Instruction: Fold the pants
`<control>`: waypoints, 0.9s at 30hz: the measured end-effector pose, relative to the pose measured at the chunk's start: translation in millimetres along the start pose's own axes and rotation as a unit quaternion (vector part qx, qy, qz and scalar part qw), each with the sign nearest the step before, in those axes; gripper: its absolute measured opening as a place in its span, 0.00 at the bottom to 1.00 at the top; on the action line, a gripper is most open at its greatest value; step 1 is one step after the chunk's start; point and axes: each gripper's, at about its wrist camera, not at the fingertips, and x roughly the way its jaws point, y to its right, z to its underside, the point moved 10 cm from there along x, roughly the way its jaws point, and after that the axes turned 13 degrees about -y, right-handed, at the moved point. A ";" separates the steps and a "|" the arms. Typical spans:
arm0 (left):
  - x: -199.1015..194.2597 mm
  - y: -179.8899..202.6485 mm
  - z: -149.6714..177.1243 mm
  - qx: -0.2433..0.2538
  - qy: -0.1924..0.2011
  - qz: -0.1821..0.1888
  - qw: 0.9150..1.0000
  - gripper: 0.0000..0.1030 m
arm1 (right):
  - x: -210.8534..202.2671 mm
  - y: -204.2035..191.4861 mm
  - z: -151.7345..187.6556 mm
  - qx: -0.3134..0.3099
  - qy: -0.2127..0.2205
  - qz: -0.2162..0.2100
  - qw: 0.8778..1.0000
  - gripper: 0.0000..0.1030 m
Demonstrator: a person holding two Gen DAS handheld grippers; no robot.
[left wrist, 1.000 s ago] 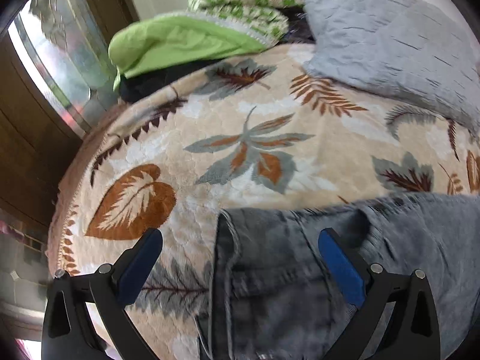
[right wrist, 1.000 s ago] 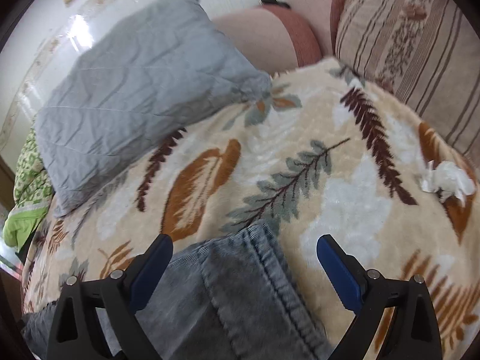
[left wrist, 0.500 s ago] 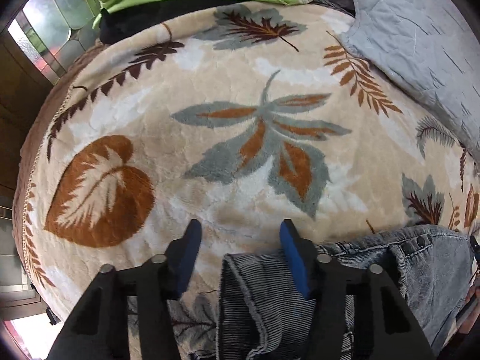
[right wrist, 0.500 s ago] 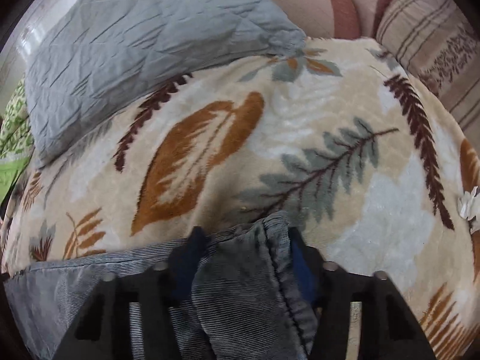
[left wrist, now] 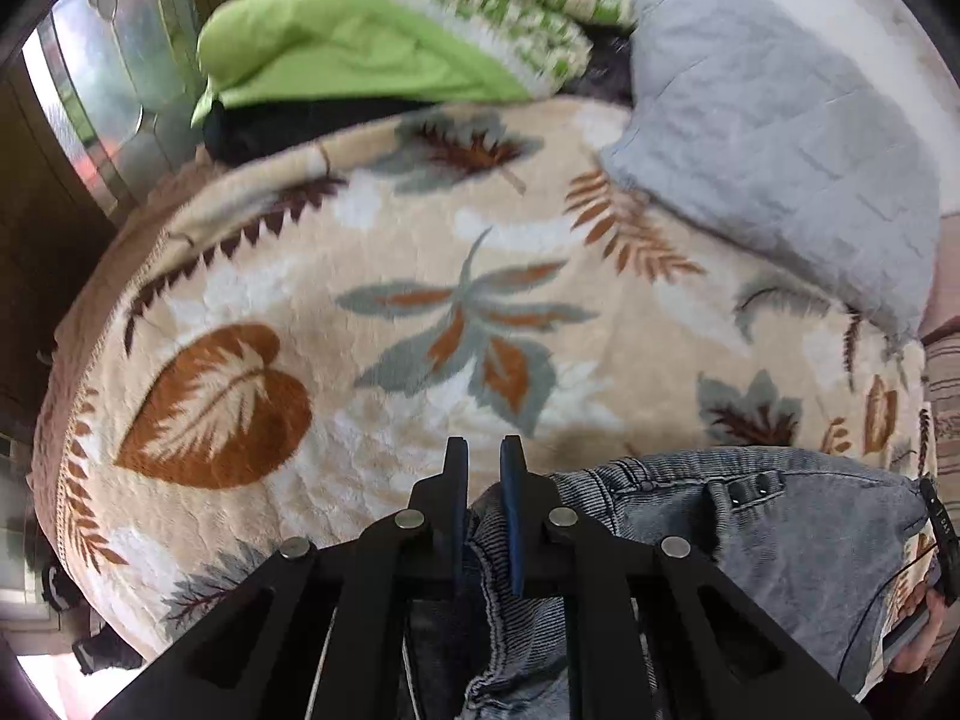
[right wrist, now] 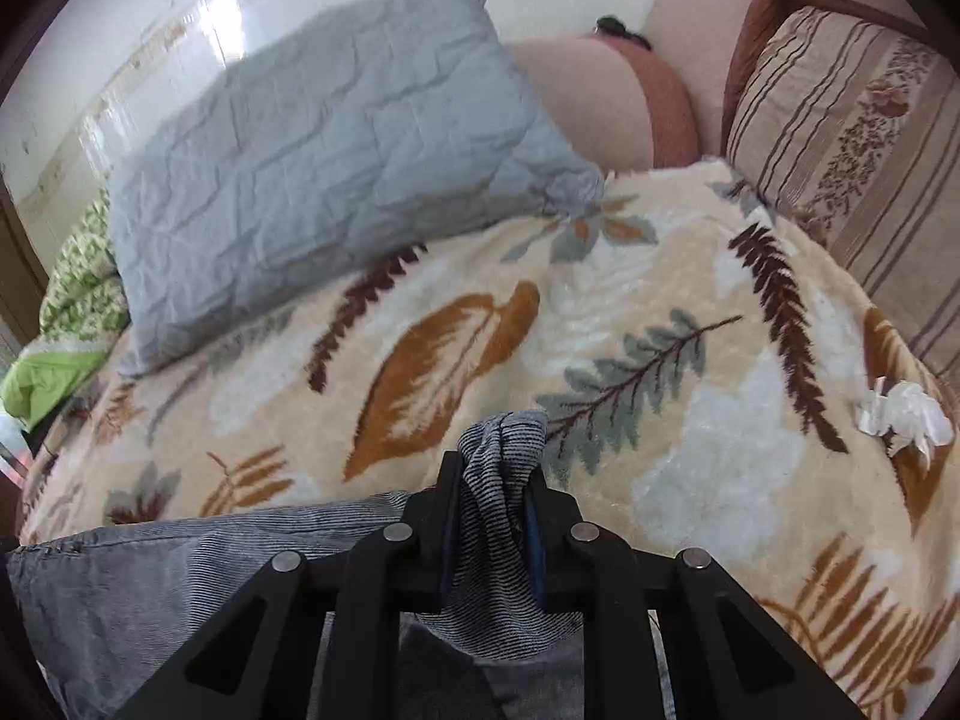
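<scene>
at the bottom centre of each view the fingers are closing on denim: the left gripper (left wrist: 483,495) pinches an edge of the pants (left wrist: 750,516), the right gripper (right wrist: 495,480) a bunched fold. the pants lie low in frame on the leaf blanket (left wrist: 420,324). lift both corners together, keep the cloth taut, and lay it down short of the grey pillow (right wrist: 324,162) at upper left.
</scene>
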 end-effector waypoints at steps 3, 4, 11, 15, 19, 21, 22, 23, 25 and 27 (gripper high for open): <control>-30.3 10.1 5.5 0.022 0.037 0.014 0.999 0.10 | -30.8 4.3 2.6 0.014 0.039 -0.017 0.999 0.18; -40.5 11.5 11.0 0.029 0.048 0.018 0.998 0.10 | -40.6 6.9 4.8 0.021 0.050 -0.025 0.998 0.18; -73.0 5.8 67.1 0.048 0.082 0.051 0.994 0.10 | -99.8 31.0 36.5 0.054 0.087 -0.073 0.992 0.18; -73.2 -9.6 112.2 0.050 0.078 0.058 0.994 0.10 | -126.0 44.3 69.4 0.054 0.087 -0.076 0.992 0.18; -56.8 -24.8 160.7 0.058 0.057 0.048 0.996 0.10 | -140.4 58.9 107.3 0.049 0.061 -0.078 0.994 0.18; -40.1 -36.7 182.5 0.055 0.036 0.028 0.997 0.02 | -139.2 66.8 127.3 0.039 0.033 -0.071 0.996 0.18; -29.9 -43.6 192.9 0.048 0.022 0.027 0.998 0.02 | -137.6 71.1 139.5 0.031 0.012 -0.061 0.998 0.18; -20.2 -50.1 201.7 0.039 0.009 0.027 0.999 0.02 | -134.3 74.8 150.3 0.022 -0.013 -0.057 0.998 0.18; 1.1 -65.4 217.1 0.019 -0.023 0.019 0.999 0.02 | -123.3 81.3 178.0 0.007 -0.088 -0.056 0.995 0.21; 12.9 -74.0 226.9 0.008 -0.040 0.011 0.999 0.02 | -116.3 89.1 203.9 -0.003 -0.150 -0.052 0.987 0.24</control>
